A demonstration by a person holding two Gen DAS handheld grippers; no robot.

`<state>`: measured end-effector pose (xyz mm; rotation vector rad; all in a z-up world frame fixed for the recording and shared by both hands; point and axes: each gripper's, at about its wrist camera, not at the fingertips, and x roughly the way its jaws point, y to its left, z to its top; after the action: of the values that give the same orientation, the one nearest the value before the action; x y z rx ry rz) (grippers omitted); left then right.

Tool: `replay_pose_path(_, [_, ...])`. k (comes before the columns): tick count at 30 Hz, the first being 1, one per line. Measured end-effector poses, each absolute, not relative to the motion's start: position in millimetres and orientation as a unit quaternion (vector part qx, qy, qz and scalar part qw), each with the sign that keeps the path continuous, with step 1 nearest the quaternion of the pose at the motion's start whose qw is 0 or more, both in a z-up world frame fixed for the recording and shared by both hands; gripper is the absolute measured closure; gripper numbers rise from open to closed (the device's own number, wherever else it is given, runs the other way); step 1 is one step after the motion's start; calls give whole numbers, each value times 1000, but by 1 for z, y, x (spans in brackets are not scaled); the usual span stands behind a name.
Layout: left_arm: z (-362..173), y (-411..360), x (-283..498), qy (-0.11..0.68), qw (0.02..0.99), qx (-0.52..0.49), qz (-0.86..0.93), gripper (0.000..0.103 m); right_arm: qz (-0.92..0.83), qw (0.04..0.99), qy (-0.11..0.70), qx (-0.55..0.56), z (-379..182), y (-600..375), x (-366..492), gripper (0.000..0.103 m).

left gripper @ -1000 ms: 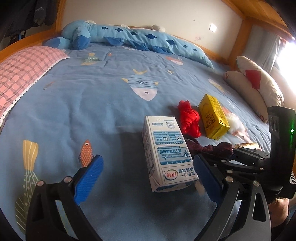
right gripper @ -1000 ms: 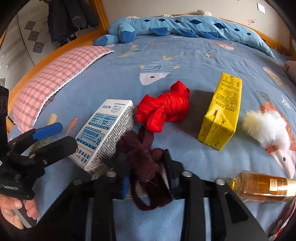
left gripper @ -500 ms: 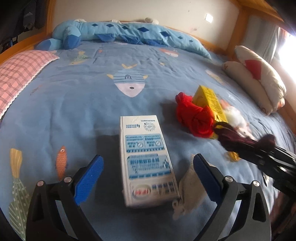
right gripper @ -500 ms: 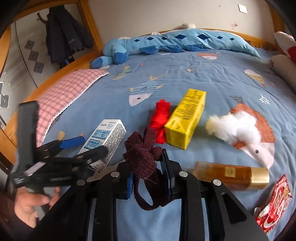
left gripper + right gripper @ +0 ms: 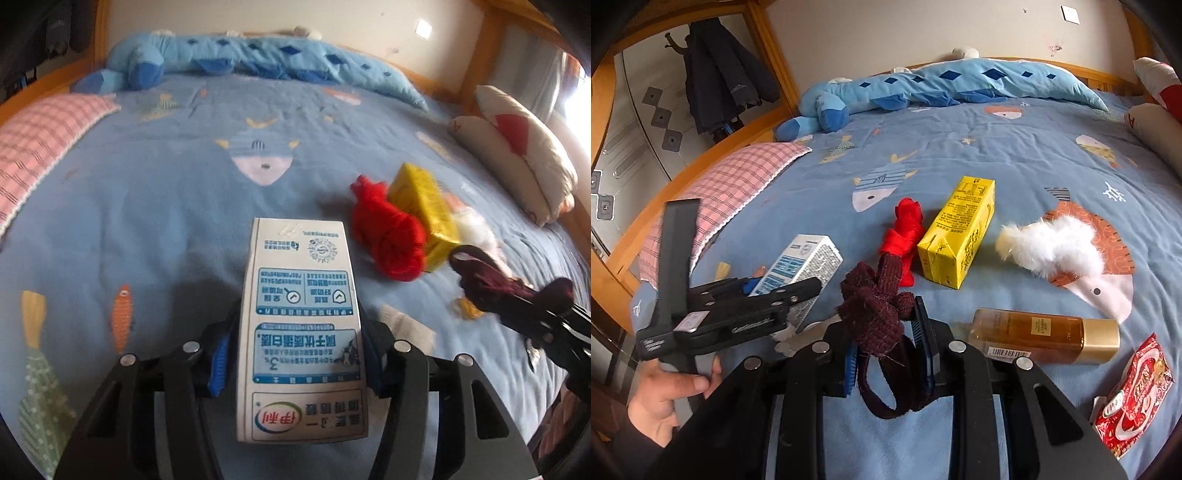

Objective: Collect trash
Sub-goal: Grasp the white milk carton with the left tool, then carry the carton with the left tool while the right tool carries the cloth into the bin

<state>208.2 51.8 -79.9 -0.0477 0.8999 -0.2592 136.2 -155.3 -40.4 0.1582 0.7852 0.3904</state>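
Observation:
My left gripper is shut on a white and blue milk carton, which lies lengthwise between the blue pads on the blue bedspread; the carton also shows in the right wrist view. My right gripper is shut on a knotted dark maroon cloth, held just above the bed. A yellow juice carton, a red knotted cloth, a white fluffy tuft, an amber bottle and a red snack wrapper lie on the bed.
A long blue plush toy lies along the far wall. A pink checked pillow is at the left, white and red cushions at the right. A wooden bed frame edges the left side.
My left gripper has moved forward over the milk carton and shut on it. My right gripper has lifted and drawn back with the maroon cloth still in it.

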Motion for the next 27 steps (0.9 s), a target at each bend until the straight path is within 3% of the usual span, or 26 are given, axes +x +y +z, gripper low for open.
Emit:
replay_pose_path(12, [-8,10,129,376,907,9,-191,47,165,931,319,60,10,-180,55,77])
replay_pose_path(27, [-8,-122,18,366,865,65,-336,47,45,955,281,87,32,-286,-99,77])
